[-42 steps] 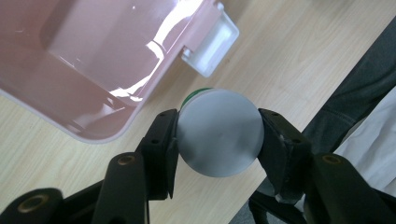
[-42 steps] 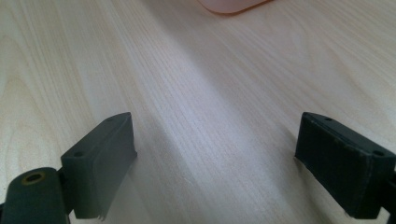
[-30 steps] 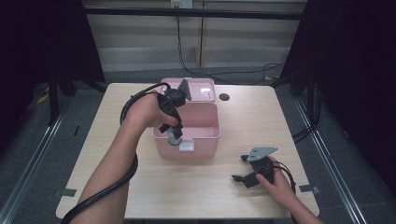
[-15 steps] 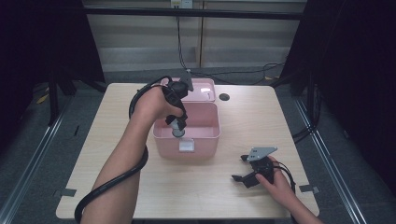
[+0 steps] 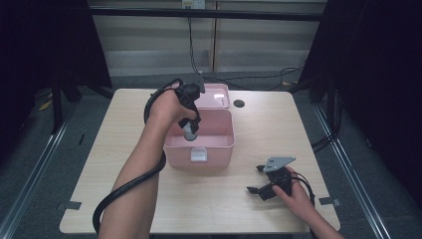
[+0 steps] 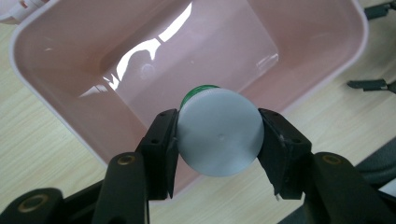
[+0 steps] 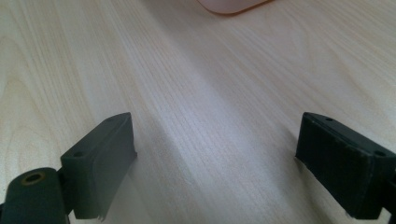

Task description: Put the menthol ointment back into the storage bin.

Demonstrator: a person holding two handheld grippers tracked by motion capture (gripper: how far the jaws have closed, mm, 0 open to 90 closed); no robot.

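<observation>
Looking down from the high view, the left gripper (image 5: pixel 191 130) hung over the open pink storage box (image 5: pixel 219 144), clamping a small bottle (image 5: pixel 189 132); the right gripper (image 5: pixel 261 180) rested on the table (image 5: pixel 124 134), well apart. Its own view showed the jaws pressed on the bottle's white cap (image 6: pixel 219 132) above the box's bare floor (image 6: pixel 196 56), so lowering and letting go seemingly remained. The right gripper view showed jaws spread wide, holding nothing.

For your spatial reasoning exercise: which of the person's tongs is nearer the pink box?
Left. The left tongs hang over the open pink box, clamped on a white-capped bottle. The right tongs rest on the table, open, off to the box's side.
</observation>
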